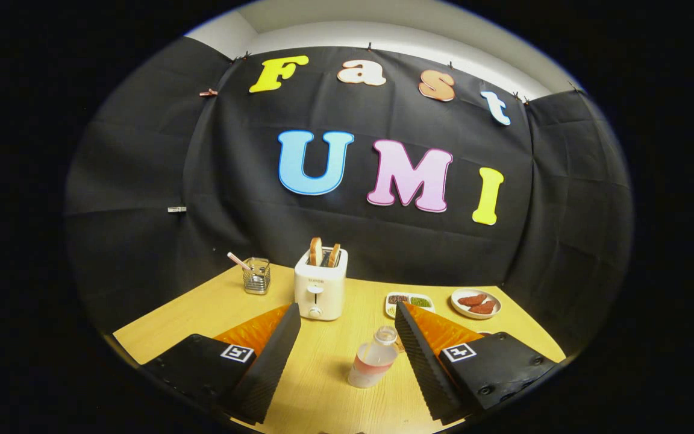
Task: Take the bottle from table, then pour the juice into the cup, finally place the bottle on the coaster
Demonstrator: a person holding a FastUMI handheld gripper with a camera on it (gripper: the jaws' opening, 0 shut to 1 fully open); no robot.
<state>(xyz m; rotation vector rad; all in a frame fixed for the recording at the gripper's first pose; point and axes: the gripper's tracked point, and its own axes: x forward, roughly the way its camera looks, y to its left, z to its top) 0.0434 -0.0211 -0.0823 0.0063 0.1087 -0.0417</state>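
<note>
My gripper (347, 337) is spread wide and holds nothing; both fingers stand well clear of the bottle (373, 358). I judge this to be the approach step, with the grasp not yet made. The bottle stands upright on the table (202, 310), between my fingers and nearer the right one, cap on, with a shallow band of pinkish juice at its base. The wide opening lets me straddle the bottle body before closing.

Beyond the fingertips, slightly left of the bottle, stands a toaster (321, 283) with two slices of bread raised in its slots. Left of it is a small glass holder (256, 275) with a stick leaning in it. To the right lie a divided dish (408, 300) and a plate (475, 302) carrying what may be pieces of meat; the view is too small to confirm. The toaster stands beyond the bottle and could meet the left finger if I overreach.
</note>
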